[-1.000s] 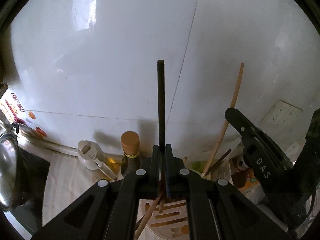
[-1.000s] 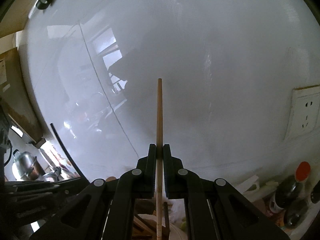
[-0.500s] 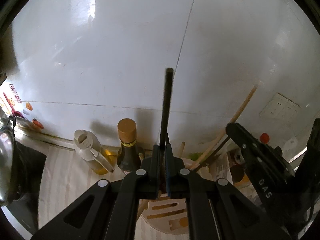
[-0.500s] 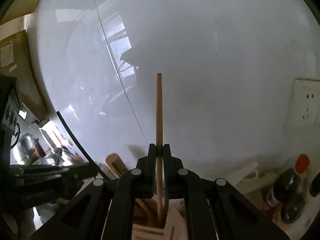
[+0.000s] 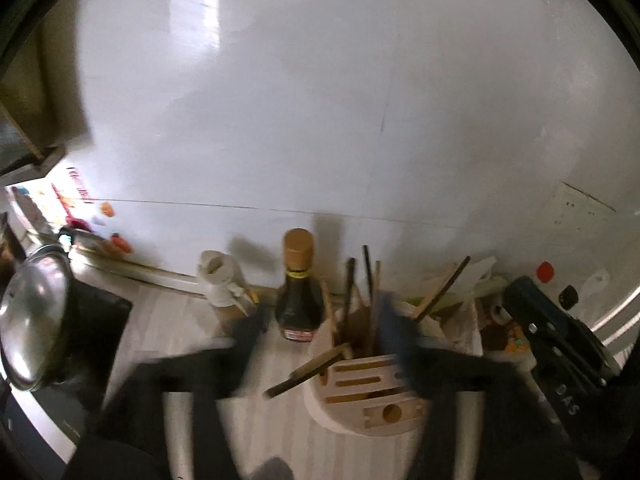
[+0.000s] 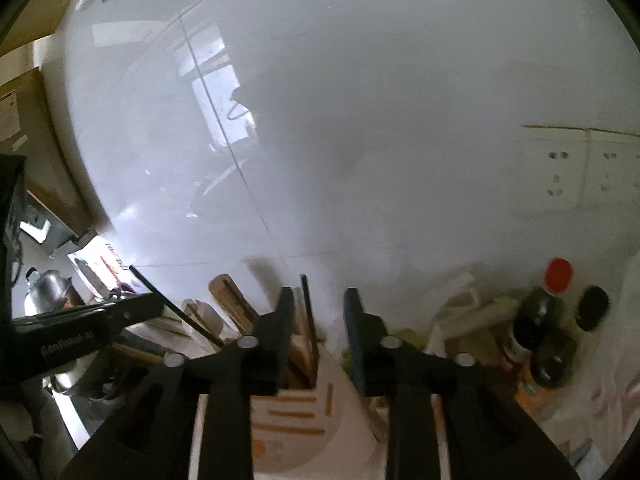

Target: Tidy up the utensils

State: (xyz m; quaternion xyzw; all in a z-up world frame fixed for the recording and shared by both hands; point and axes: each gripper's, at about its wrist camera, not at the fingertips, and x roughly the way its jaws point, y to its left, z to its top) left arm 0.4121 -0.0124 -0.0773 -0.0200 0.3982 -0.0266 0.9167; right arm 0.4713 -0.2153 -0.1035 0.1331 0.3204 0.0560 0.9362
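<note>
Standing apart with nothing between them, the fingers of the left gripper (image 5: pixel 324 320) and right gripper (image 6: pixel 318 312) flank the utensil holder (image 5: pixel 372 396). Chopsticks (image 5: pixel 370 280) stand in its rear compartment, apparently upright though motion-blurred. Soy sauce bottle (image 5: pixel 298 292) just beside the holder.

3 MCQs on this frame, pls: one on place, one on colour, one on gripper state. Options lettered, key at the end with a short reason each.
1. Where do the chopsticks stand?
A. in the utensil holder
B. flat on the counter
C. in the pot

2. What colour is the cap of the dark sauce bottle beside the utensil holder?
A. green
B. tan
C. blue

3. How are the two grippers?
A. both open
B. both shut
C. only the left open

Key:
1 A, they rise from its open compartment.
2 B, tan cap on top.
3 A, left gripper and right gripper show wide gaps, holding nothing.
</note>
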